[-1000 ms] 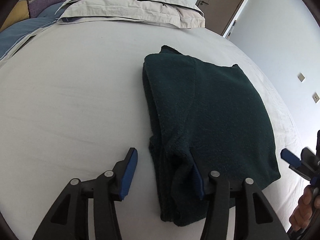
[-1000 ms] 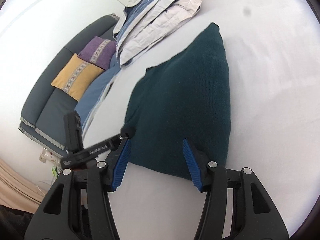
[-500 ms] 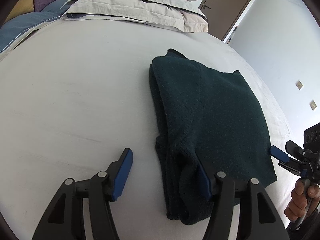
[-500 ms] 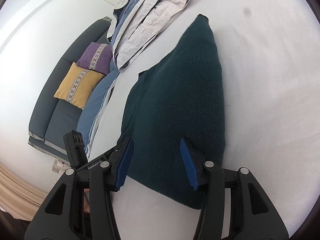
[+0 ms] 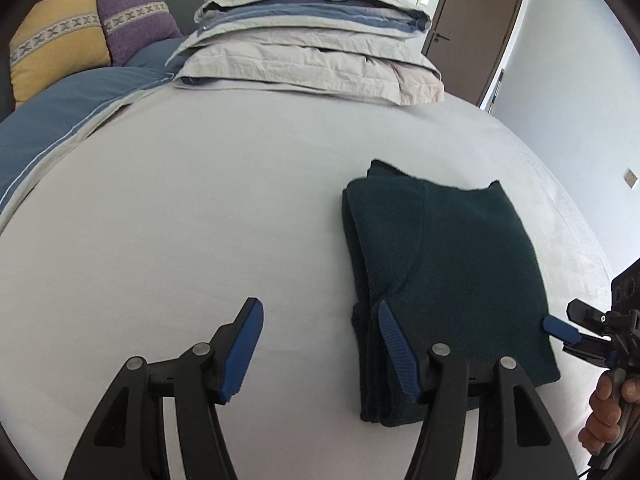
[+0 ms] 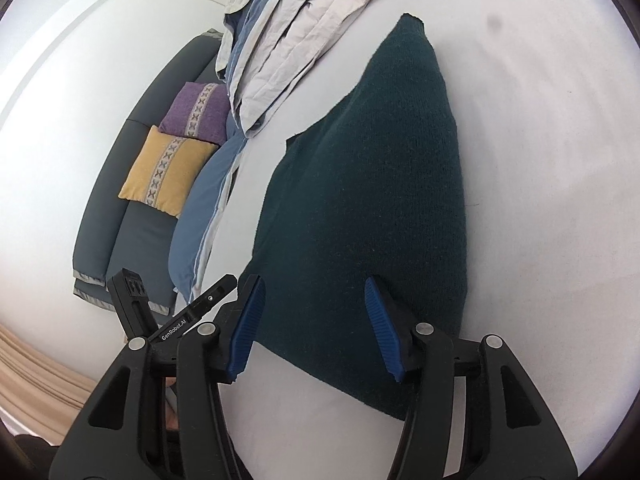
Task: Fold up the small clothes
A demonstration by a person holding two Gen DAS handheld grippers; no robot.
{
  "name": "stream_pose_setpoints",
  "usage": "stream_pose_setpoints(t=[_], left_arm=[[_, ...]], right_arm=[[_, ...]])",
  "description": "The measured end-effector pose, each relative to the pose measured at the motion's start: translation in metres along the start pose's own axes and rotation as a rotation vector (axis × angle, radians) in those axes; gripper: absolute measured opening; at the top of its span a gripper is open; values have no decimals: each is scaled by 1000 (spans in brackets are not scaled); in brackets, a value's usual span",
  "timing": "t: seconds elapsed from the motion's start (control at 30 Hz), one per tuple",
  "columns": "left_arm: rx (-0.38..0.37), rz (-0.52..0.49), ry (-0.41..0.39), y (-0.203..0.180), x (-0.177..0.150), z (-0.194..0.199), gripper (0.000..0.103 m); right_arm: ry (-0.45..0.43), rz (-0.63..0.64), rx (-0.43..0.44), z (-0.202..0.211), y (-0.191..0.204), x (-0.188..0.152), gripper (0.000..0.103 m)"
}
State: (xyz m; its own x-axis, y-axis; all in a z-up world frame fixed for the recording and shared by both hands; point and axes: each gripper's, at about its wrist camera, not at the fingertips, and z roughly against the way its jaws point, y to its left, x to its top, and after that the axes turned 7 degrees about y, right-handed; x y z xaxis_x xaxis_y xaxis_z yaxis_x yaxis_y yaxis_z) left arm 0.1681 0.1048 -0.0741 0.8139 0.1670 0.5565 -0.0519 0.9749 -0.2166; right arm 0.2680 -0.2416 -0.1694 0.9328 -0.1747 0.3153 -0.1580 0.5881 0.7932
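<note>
A dark green knitted garment [image 5: 448,280] lies folded into a rectangle on the white bed sheet [image 5: 180,240]; it also shows in the right wrist view [image 6: 368,208]. My left gripper [image 5: 320,344] is open and empty at the garment's near left corner, its right finger over the folded edge. My right gripper [image 6: 316,328] is open and empty above the garment's near edge. The right gripper's blue tip also shows in the left wrist view [image 5: 560,328], at the garment's right edge.
A stack of folded beige and blue bedding [image 5: 312,60] lies at the far end of the bed. A grey sofa with a yellow cushion [image 5: 56,40] and a purple cushion [image 5: 136,16] stands beyond the left side. A brown door [image 5: 472,24] is at the back right.
Both grippers have drawn back and risen from the garment. The left view now takes in more of the bed and bedding. The garment lies as before.
</note>
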Motion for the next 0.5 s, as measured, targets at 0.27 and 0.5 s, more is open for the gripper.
stream_pose_setpoints(t=[0.27, 0.5], left_arm=[[-60, -74, 107, -32, 8, -54, 47], [-178, -5, 167, -9, 2, -82, 54]], right_arm=[[19, -75, 68, -16, -19, -3, 50], [-38, -23, 76, 4, -1, 28, 52]])
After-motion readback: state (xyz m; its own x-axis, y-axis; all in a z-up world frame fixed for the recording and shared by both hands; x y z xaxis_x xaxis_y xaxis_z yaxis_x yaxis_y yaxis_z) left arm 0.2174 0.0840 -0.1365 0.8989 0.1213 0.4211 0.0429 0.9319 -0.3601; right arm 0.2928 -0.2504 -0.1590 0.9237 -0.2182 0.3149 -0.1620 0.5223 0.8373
